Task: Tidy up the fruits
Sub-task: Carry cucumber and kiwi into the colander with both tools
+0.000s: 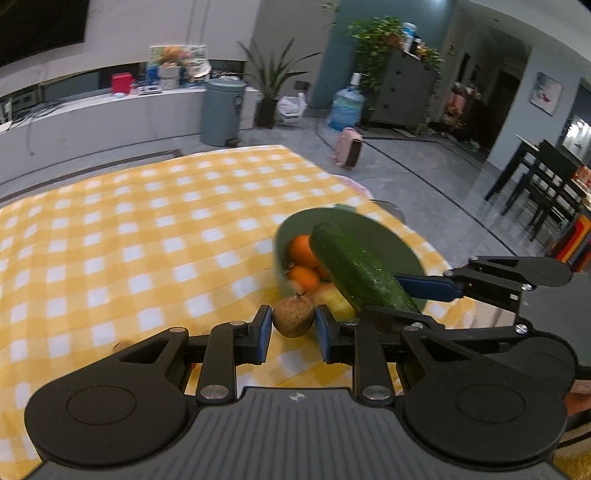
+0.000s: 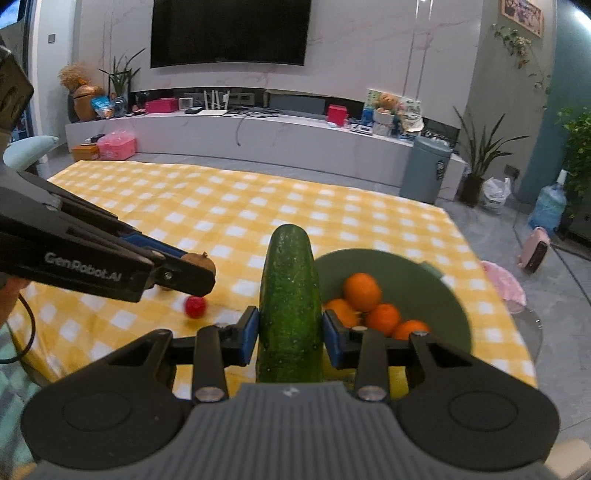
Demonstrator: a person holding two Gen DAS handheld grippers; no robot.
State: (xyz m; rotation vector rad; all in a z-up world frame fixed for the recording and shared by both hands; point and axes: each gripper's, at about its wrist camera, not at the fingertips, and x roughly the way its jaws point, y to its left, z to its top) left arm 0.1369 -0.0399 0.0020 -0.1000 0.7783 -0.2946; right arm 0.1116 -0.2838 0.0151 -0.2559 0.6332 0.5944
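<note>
Left hand-held gripper [image 1: 293, 328] clamping kiwi [image 1: 293, 315], right hand-held gripper [image 2: 290, 334] gripping cucumber [image 2: 290, 306]

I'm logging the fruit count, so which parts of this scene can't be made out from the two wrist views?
- Bowl contents: right wrist view, near side hidden by the cucumber and right gripper.
- Yellowish fruit: left wrist view, blurred, partly behind the left gripper.
- Small red fruit: blurred, type unclear.

Television [image 2: 231, 31]: dark, on the wall far ahead of the right claw.
Grey bin [image 2: 424, 170]: ahead and right of the right claw, against the long white ledge [image 2: 258, 134].
Water jug [image 1: 346, 107]: on the floor, far ahead and right of the left claw.
Potted plant [image 1: 271, 83]: between bin and jug.
Pink case [image 1: 349, 147]: on the floor nearer than the jug.
</note>
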